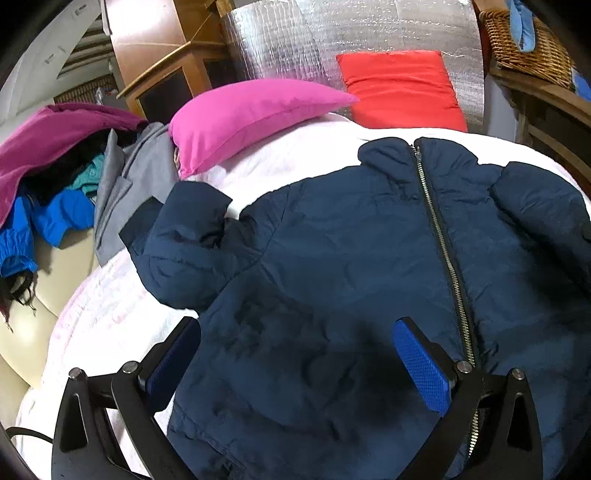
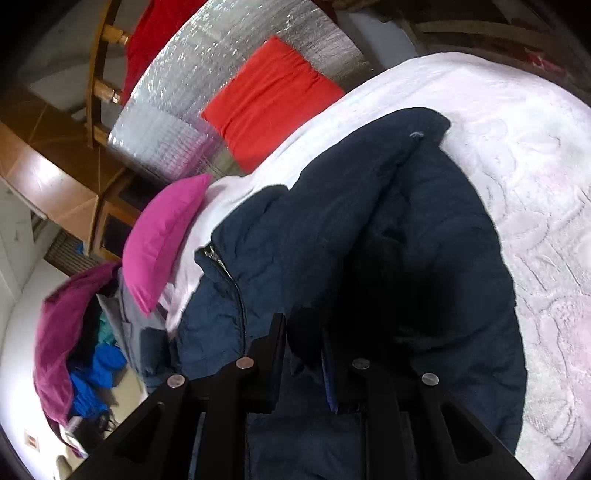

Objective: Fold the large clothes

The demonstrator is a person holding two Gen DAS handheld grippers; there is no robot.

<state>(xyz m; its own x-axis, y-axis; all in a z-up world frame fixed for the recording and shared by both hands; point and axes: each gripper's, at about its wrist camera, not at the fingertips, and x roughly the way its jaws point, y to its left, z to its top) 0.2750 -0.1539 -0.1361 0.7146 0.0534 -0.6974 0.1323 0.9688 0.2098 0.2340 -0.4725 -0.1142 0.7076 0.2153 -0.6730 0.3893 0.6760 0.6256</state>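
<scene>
A navy jacket [image 1: 351, 258] lies zipped, front up, on the white bed [image 1: 110, 314], below a pink pillow [image 1: 251, 118] and a red one [image 1: 399, 88]. The left claw [image 1: 299, 354] hovers wide open over its lower front. The right claw [image 2: 306, 354] is clamped on a fold of the jacket [image 2: 369, 240].

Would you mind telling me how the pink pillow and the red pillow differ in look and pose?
The pink pillow is plump and lies on the white bedspread; the red pillow looks flatter and leans against the silver foil sheet. The pink pillow touches the grey garment; the red pillow sits farther from it. Both are plain and lie beyond the navy jacket.
</scene>
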